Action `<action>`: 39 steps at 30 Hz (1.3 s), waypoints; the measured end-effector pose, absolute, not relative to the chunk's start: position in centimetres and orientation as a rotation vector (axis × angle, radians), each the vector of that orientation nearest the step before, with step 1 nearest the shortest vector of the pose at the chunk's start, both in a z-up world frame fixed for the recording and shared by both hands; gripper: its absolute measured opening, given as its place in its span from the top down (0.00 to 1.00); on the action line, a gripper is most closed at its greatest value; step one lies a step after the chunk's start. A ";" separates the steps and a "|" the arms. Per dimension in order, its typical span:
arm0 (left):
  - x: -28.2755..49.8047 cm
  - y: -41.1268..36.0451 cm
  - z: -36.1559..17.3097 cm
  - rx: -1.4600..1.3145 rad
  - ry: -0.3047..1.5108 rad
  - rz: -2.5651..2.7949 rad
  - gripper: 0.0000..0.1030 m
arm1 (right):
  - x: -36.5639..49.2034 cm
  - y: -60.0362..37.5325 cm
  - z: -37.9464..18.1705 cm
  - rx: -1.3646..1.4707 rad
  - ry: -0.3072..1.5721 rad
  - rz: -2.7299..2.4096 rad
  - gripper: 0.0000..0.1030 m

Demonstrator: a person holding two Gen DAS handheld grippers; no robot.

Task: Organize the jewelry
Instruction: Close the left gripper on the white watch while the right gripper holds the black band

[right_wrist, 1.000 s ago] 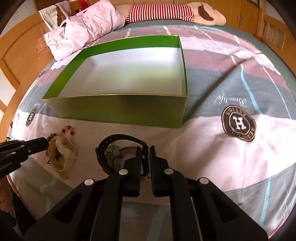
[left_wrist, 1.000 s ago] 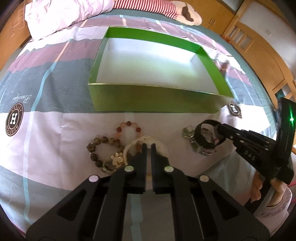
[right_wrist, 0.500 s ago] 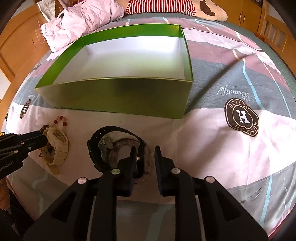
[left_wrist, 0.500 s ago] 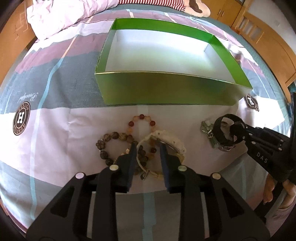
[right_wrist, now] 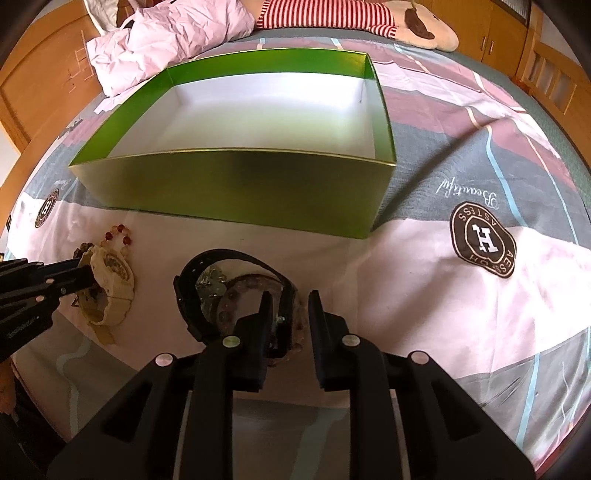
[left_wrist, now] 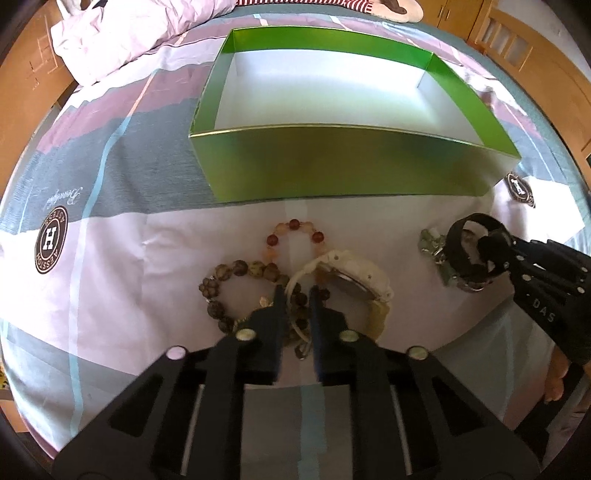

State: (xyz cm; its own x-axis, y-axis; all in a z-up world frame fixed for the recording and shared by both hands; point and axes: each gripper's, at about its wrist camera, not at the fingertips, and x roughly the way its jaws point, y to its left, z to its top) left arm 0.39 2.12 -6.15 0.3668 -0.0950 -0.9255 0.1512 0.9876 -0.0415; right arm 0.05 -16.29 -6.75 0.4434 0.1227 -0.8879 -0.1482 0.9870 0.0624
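An empty green box [left_wrist: 354,173] with a white floor stands on the bed; it also shows in the right wrist view [right_wrist: 236,184]. In front of it lie a cream watch [left_wrist: 354,280], a dark bead bracelet [left_wrist: 229,280] and a red-and-pale bead bracelet [left_wrist: 295,230]. My left gripper [left_wrist: 295,295] is open, its fingers straddling the dark beads and the cream watch strap. A black watch [right_wrist: 221,273] lies over a pale bead bracelet and a metal trinket [right_wrist: 210,282]. My right gripper [right_wrist: 288,302] is open, its fingers either side of the black watch strap.
The bedspread [right_wrist: 480,236] has pink, grey and mauve blocks with round brown logos. A pink quilt [right_wrist: 170,40] and a striped plush toy [right_wrist: 332,18] lie behind the box. Wooden furniture rings the bed.
Both grippers went from shut to open. The black watch, held up before, now lies on the bed between the right fingers. The left fingers now straddle the beads and the cream strap.
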 end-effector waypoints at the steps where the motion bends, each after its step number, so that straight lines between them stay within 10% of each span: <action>1: 0.4 2.2 -6.2 0.052 1.184 -0.153 0.92 | 0.0 -16.2 -6.8 -0.033 1.095 0.168 0.81; 34: 0.1 1.0 -6.2 0.121 1.142 -0.147 0.80 | 0.0 -16.3 -6.3 -0.016 1.073 0.176 0.92; 39: 0.1 1.1 -6.2 0.133 1.137 -0.126 0.97 | -0.1 -16.2 -6.3 -0.016 1.073 0.176 0.92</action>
